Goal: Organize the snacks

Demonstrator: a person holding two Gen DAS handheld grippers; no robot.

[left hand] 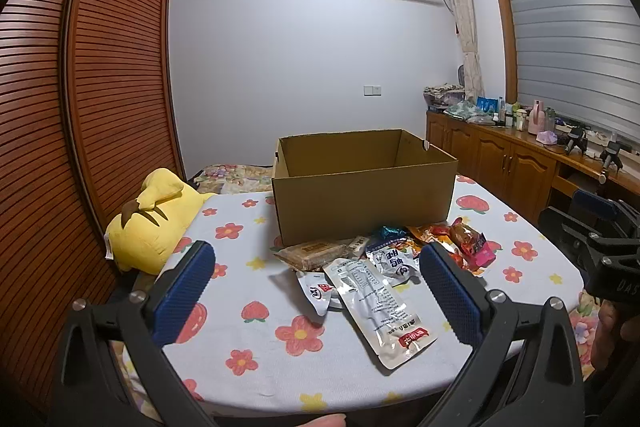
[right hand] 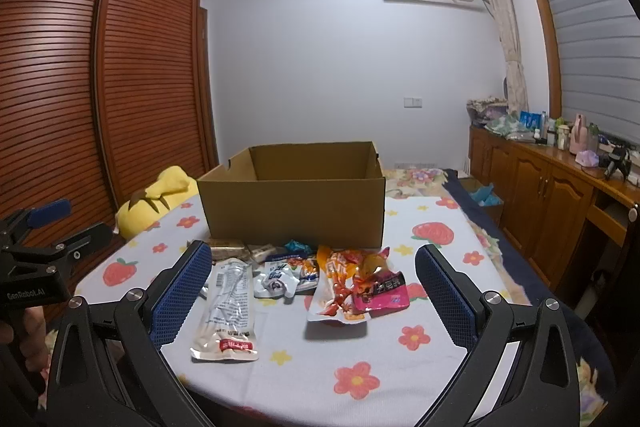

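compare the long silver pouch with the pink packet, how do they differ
The long silver pouch is pale with a red label at its near end and lies alone on the left; the pink packet is shorter, bright pink and black, and overlaps the orange wrappers. Both lie flat on the floral cloth, ungripped.

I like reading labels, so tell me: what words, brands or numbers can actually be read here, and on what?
"GenRobot.AI": on the left gripper's body, seen in the right wrist view.
"DAS", cut off at the frame edge: on the right gripper's body, seen in the left wrist view.
Long silver pouch: upside-down small print and a red label, too blurred to read.
Pink wrapper and white packet: Chinese characters, not legible.
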